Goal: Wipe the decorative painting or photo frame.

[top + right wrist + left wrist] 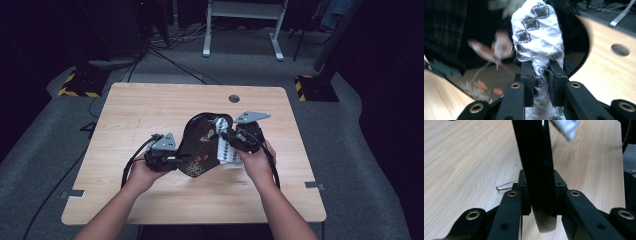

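We hold tray and cloth
Our left gripper (541,202) clamps the black tray (200,145) rim; our right gripper (541,82) pinches the patterned cloth (537,37), its lower end cut off.

Tray (486,50) floral decoration blurred

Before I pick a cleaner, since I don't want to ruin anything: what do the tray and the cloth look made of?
Tray: looks like black lacquer or glossy plastic, mirror-shiny with painted reddish flowers; which one, I cannot tell.
Cloth: woven fabric, white with a dark diamond pattern, soft and bunched, matte.
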Available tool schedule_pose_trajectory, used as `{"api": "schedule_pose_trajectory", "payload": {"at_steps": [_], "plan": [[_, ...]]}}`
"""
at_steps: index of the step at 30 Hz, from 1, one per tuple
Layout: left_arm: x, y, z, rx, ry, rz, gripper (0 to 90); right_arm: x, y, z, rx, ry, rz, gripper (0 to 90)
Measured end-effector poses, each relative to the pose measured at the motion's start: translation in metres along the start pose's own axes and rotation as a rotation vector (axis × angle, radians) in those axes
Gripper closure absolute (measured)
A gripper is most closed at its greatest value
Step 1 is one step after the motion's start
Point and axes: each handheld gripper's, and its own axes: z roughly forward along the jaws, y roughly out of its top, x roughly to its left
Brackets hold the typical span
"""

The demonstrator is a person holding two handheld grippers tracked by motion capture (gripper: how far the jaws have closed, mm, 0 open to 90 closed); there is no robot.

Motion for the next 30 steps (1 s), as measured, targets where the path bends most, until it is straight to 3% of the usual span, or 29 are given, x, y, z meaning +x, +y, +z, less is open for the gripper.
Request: {"api": "schedule_pose_trajectory", "payload": {"at_steps": [4,7,10,14,18,24,26,30], "plan": [[0.0,0.0,0.0,0.0,0.0,0.0,76.4,-0.005,0.018,-0.013,-0.041,-0.016,-0.007,77.2],[0.0,0.0,0.0,0.0,0.001,0.0,76.4,-0.006,0.021,-0.015,-0.051,-0.022,-0.009,77.2],[0.0,0.0,0.0,-0.001,0.001,-0.003,76.4,-0.006,0.012,-0.01,-0.041,-0.017,-0.001,77.2],[0.0,0.0,0.0,-0.001,0.002,-0.004,76.2,-0.003,-0.01,0.005,0.012,0.003,0.014,77.2],[0.0,0.0,0.0,-0.002,0.0,-0.004,76.3,-0.003,-0.016,0.009,0.019,0.008,0.016,77.2],[0.0,0.0,0.0,-0.002,-0.001,-0.003,76.4,-0.007,-0.002,-0.002,-0.016,-0.006,0.012,77.2],[0.0,0.0,0.0,-0.001,-0.001,-0.002,76.4,-0.012,0.011,-0.013,-0.049,-0.021,0.011,77.2],[0.0,0.0,0.001,-0.001,0.0,-0.001,76.4,-0.014,0.014,-0.015,-0.055,-0.024,0.015,77.2]]}}
